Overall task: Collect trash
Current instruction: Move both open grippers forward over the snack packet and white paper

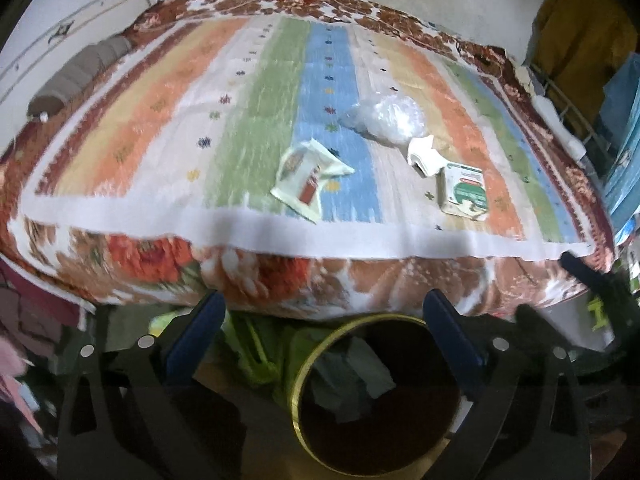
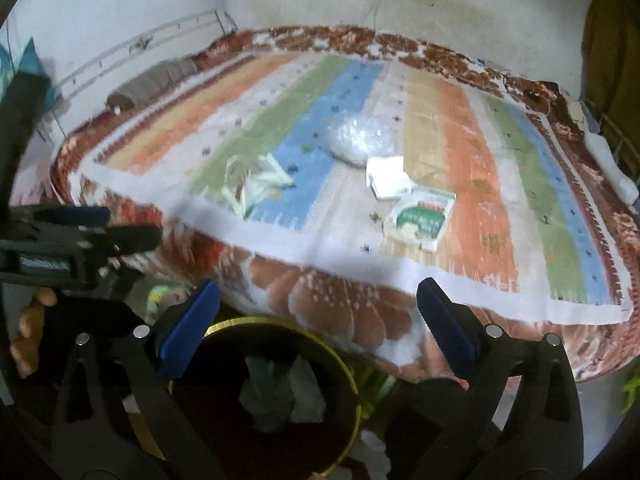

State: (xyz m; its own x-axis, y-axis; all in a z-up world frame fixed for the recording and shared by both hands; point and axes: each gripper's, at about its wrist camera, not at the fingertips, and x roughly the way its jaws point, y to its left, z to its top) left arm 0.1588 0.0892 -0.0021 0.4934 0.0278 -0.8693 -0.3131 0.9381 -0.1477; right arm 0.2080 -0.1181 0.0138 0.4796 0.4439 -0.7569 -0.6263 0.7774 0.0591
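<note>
We note both tools spread wide, nothing between the blue pads: left tool (image 1: pixel 322 312), right tool (image 2: pixel 318 300). Each hangs over a round dark bin (image 1: pixel 308 364) with a yellow rim, set on the floor against the bed (image 1: pixel 160 264). Crumpled pale scraps (image 2: pixel 280 392) lie inside it. On the striped cover (image 1: pixel 260 92) lie more trash: a cream wrapper (image 1: pixel 308 178), a clear plastic bag (image 1: pixel 386 118), a white paper piece (image 1: pixel 424 156), a green-and-white carton (image 1: pixel 464 192). Motion blur smears their print; the bin's base is cut off.
</note>
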